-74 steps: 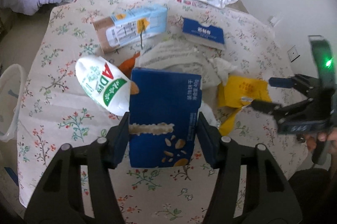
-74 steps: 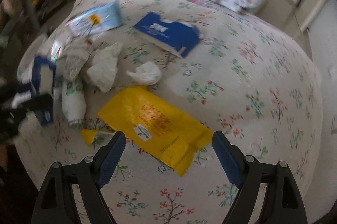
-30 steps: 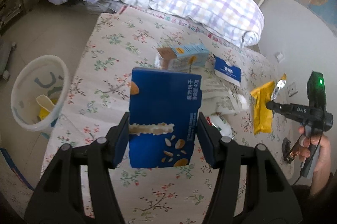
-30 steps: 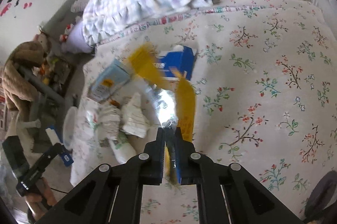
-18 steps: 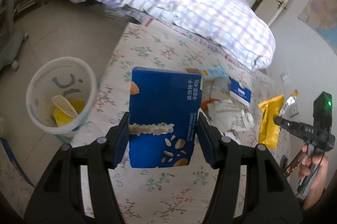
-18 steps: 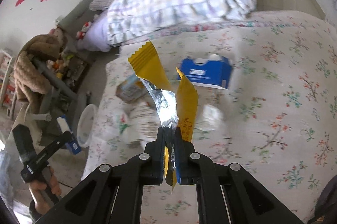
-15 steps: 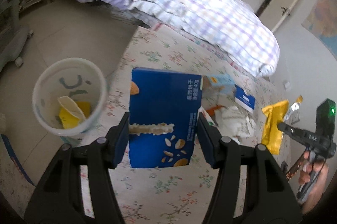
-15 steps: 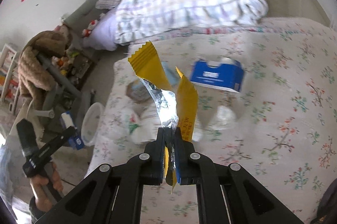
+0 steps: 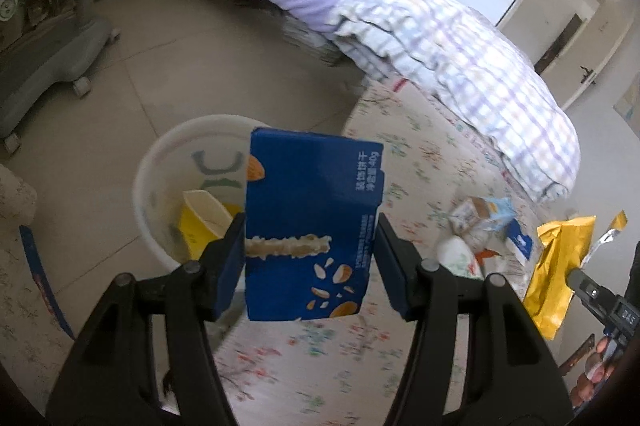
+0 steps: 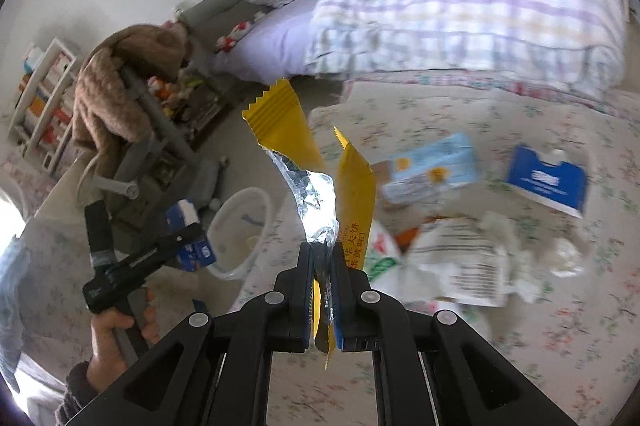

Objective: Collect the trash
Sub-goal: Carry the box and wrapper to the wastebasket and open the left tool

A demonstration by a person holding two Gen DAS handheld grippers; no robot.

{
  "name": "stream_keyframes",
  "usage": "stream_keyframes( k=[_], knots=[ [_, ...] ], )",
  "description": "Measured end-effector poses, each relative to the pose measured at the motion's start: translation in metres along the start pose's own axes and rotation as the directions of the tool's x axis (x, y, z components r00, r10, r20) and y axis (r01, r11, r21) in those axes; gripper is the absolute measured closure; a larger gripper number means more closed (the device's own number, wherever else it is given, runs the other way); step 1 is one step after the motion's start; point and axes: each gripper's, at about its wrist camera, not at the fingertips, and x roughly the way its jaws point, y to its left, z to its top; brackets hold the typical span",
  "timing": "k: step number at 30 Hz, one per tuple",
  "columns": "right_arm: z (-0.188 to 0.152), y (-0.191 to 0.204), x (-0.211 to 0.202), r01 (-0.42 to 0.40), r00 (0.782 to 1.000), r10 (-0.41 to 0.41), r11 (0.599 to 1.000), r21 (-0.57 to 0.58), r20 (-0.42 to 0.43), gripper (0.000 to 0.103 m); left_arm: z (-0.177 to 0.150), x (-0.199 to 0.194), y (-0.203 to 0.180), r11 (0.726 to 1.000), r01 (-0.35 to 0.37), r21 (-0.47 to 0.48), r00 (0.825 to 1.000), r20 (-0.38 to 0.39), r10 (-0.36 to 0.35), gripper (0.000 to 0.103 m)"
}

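Over on the left there's a white trash bin [image 9: 152, 181] on the floor next to the bed, with some yellow scraps [image 9: 192, 226] already lying inside it. The left gripper [image 9: 310, 246] has its fingers clamped on both sides of a blue snack box [image 9: 312, 218], which is held upright in the air, right in front of the bin's rim from that camera's angle. In the right wrist view you can see a hand [image 10: 116, 338] holding that gripper's handle, with the box out over the floor just beside the bin.

Moving right, the bed with the floral sheet [image 9: 400, 153] has a small pile of trash: a light blue carton [image 10: 432, 169], a white pouch with green print [image 10: 380, 258], a crumpled white wrapper [image 10: 460, 262], some tissues [image 10: 560, 258] and a dark blue flat pack [image 10: 548, 181] near the plaid quilt [image 10: 460, 5].

The right gripper [image 10: 322, 266] has its fingers pinched completely closed on a torn yellow wrapper [image 10: 280, 121] with a silver foil lining, and it hangs in the air above the bed, clear of the pile. In the left wrist view that wrapper shows at the far right edge, dangling from the gripper tip.
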Motion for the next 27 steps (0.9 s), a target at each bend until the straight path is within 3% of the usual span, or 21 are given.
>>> stream_keyframes(
  k=[10, 11, 14, 18, 27],
  knots=[
    [0.003, 0.054, 0.051, -0.039, 0.998, 0.035, 0.996, -0.08, -0.045, 0.095, 0.017, 0.002, 0.046, 1.0, 0.001, -0.022, 0.999, 0.044, 0.0, 0.041],
    [0.004, 0.059, 0.057, -0.045, 0.998, 0.041, 0.995, -0.084, -0.049, 0.095, 0.018, 0.0, 0.051, 0.999, 0.01, -0.032, 0.998, 0.056, -0.008, 0.038],
    [0.008, 0.077, 0.077, -0.055, 0.997, 0.05, 0.993, -0.101, -0.056, 0.095, 0.02, -0.001, 0.061, 0.997, -0.005, -0.073, 0.999, 0.053, 0.008, 0.01],
    [0.013, 0.106, 0.104, -0.065, 0.996, 0.057, 0.989, -0.131, -0.065, 0.095, 0.021, -0.007, 0.078, 0.99, -0.076, -0.117, 0.996, 0.035, 0.081, 0.008],
    [0.019, 0.144, 0.164, -0.08, 0.994, 0.067, 0.986, -0.144, -0.091, 0.095, 0.016, -0.023, 0.099, 0.979, -0.146, -0.141, 0.988, 0.031, 0.152, 0.001]
  ],
)
